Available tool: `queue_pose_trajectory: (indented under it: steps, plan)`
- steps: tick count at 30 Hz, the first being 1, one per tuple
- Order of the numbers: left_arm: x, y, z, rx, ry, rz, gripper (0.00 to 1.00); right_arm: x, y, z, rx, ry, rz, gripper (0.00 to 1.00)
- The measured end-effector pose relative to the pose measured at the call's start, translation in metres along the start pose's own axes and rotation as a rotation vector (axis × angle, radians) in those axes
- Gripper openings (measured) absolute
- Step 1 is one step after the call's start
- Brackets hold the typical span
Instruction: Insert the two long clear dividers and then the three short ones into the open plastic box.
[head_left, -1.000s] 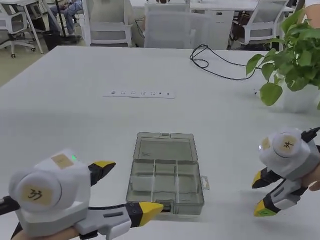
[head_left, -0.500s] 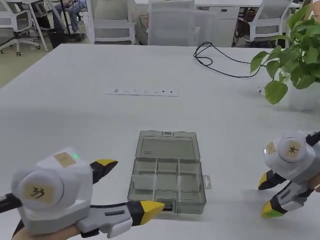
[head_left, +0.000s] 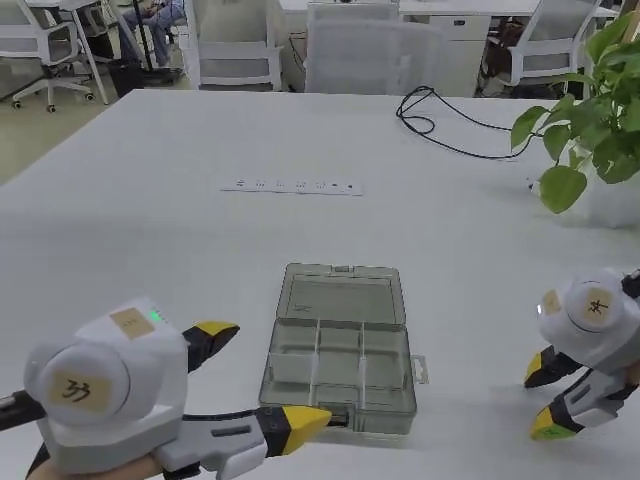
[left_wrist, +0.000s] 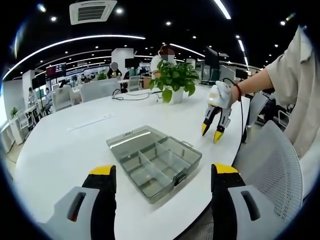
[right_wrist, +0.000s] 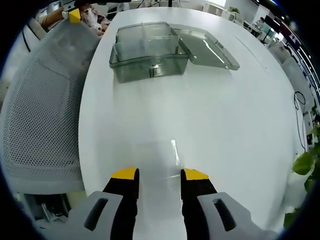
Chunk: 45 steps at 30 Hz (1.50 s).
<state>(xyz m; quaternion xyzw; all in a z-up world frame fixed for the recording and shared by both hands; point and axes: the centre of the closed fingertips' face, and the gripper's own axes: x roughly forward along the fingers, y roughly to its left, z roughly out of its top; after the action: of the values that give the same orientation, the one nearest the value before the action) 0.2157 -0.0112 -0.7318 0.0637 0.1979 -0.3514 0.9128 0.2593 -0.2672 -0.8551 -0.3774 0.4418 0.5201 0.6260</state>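
The round cap on the left tool (head_left: 272, 374) carried a tan sticker handwritten "33". A second tan sticker on top of its housing was too small to read. The cap of the right tool (head_left: 540, 402) bore a similar sticker with two handwritten digits I could not make out for certain.

The open plastic box (head_left: 340, 378) sat on the white desk (head_left: 150, 230) between the two tools, its lid (head_left: 342, 298) lying flat behind it. Clear walls crossed inside it, splitting it into compartments.

The left tool's jaws stood wide apart, holding nothing. The nearer yellow tip was just beside the box's front left corner, and in the left gripper view the box lay straight ahead between the jaws. The right tool's jaws were also apart and empty, well off to the box's right.
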Motion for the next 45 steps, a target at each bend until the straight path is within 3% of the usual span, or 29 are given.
queue_pose_trajectory:
  steps: [16, 21, 30, 35, 44, 45]
  plan:
    - [-0.005, 0.005, 0.004, -0.041, -0.021, 0.008, 0.73, -0.001, 0.0, -0.001, 0.014, -0.015, -0.03, 0.32]
    - [-0.009, 0.006, 0.01, -0.047, -0.034, 0.011, 0.72, -0.009, -0.006, 0.012, 0.04, -0.074, -0.082, 0.32]
    - [-0.012, 0.005, 0.018, -0.132, -0.064, -0.004, 0.65, -0.046, -0.007, 0.068, -0.013, -0.241, -0.185, 0.32]
    - [-0.014, 0.003, 0.022, -0.183, -0.089, -0.009, 0.63, -0.063, 0.002, 0.102, -0.053, -0.321, -0.223, 0.32]
    - [-0.015, -0.005, 0.026, -0.264, -0.12, -0.041, 0.55, -0.082, 0.016, 0.158, -0.124, -0.443, -0.275, 0.32]
    - [-0.015, -0.006, 0.026, -0.271, -0.124, -0.044, 0.54, -0.079, 0.006, 0.158, -0.131, -0.451, -0.281, 0.32]
